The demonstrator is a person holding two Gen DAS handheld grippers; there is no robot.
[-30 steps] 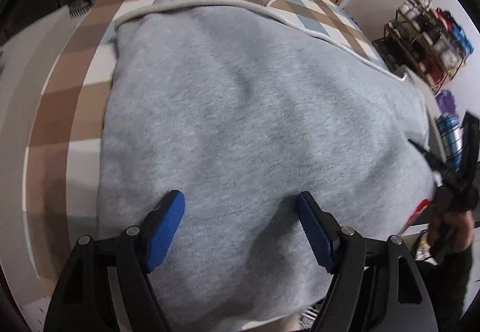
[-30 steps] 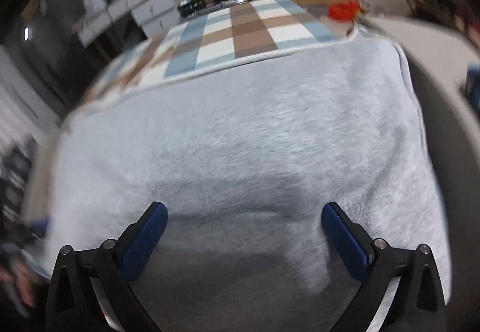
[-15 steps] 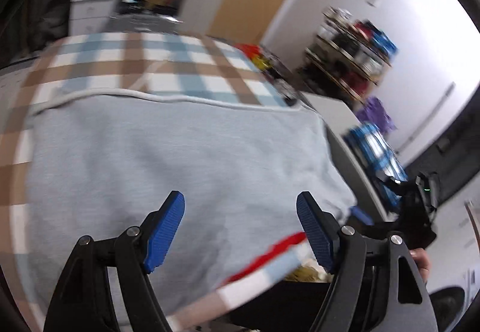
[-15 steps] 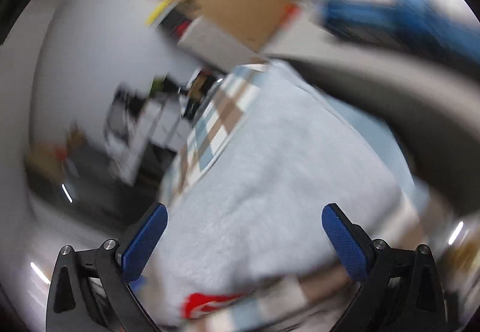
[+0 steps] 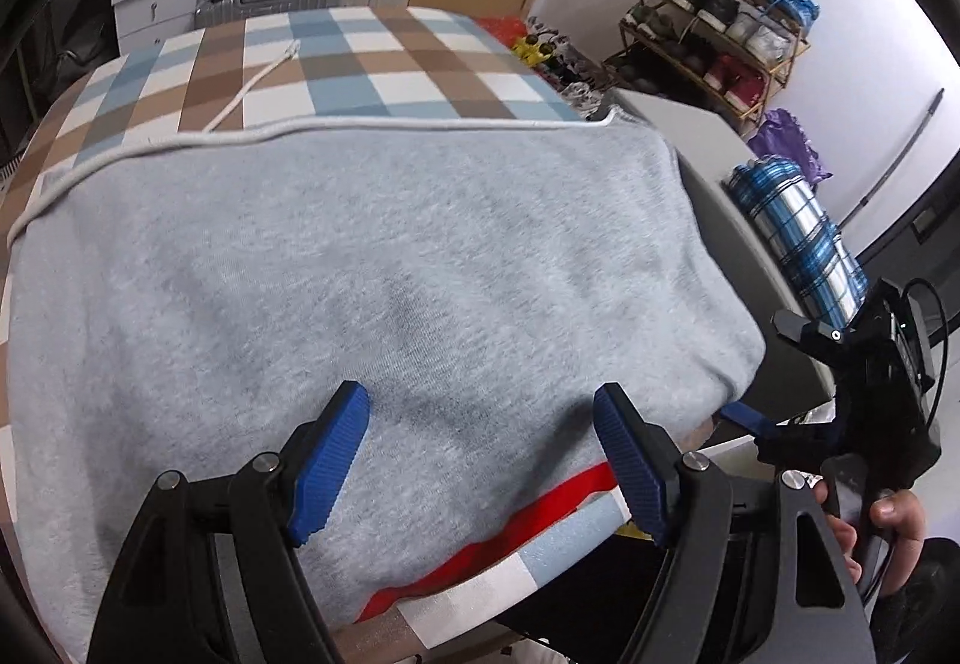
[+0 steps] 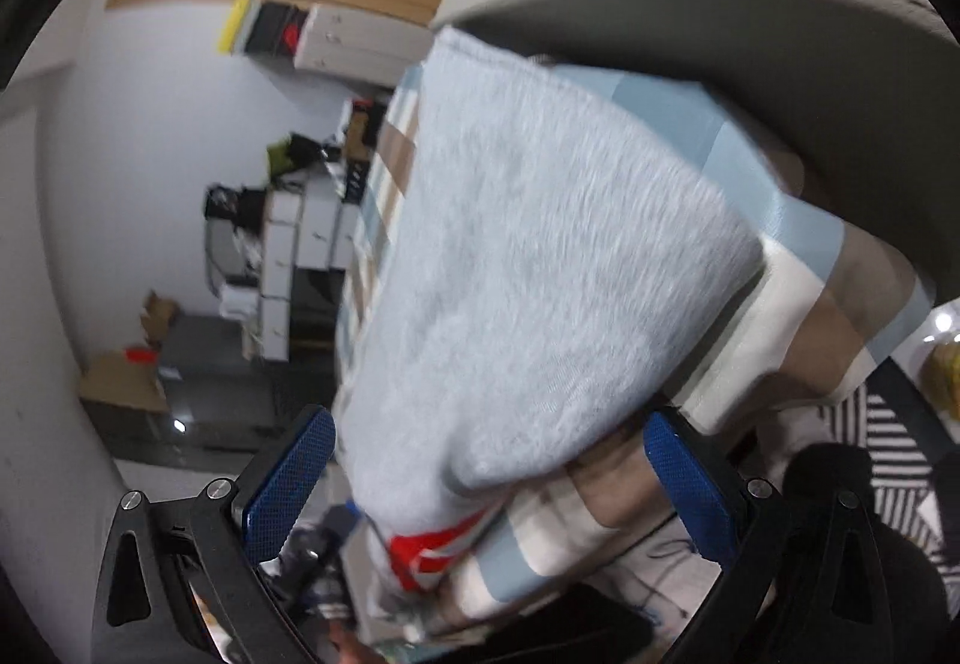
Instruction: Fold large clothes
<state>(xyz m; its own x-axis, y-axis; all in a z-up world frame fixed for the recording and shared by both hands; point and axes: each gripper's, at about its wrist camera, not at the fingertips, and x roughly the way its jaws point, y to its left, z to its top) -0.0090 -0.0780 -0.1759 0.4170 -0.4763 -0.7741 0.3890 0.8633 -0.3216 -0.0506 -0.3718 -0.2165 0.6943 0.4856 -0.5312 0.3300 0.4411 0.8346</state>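
- Lying flat on the checked tablecloth (image 5: pixel 384 58), the grey sweatshirt (image 5: pixel 384 268) is folded into a broad slab w/ its near edge by the table's front, prob. so both tools can reach a hem.
- Left gripper (image 5: pixel 480 472) hovers over that near edge, jaws wide apart, nothing btwn pads.
- Right gripper (image 6: pixel 489 490) is rolled sideways at the near right corner; jaws gape, cloth sits btwn them but unpinched.
- Red trim (image 5: pixel 540 514) peeks out underneath, so layers aren't flush.
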